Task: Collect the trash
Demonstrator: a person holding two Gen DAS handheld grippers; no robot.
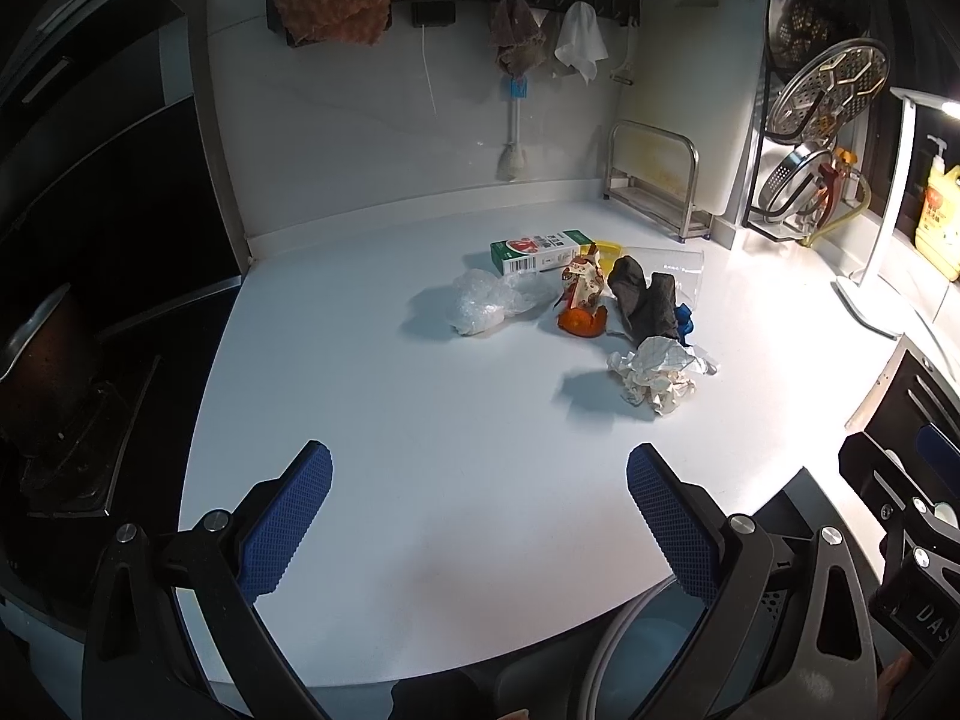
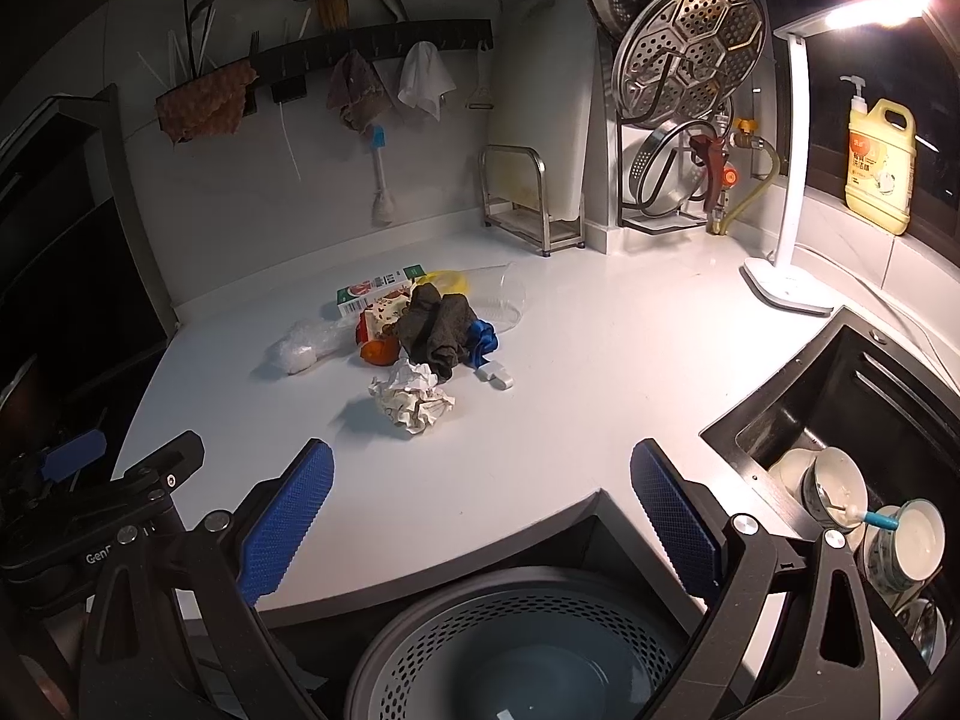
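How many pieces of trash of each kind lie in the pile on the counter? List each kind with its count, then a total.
Paper ball: 1
Carton: 1
Clear bag: 1
Clear cup: 1
Dark cloth: 1
Printed wrapper: 1
Orange peel: 1
Blue scrap: 1
Yellow lid: 1
White clip: 1
Total: 10

Countertop (image 1: 420,480) smooth, semi-gloss white; crumpled paper (image 2: 414,399) matt; steamer plate (image 2: 690,54) perforated polished metal; bin (image 2: 516,648) perforated grey plastic.

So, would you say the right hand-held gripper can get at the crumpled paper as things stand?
Probably yes: the right hand-held gripper is open, and only bare countertop lies before the crumpled paper.
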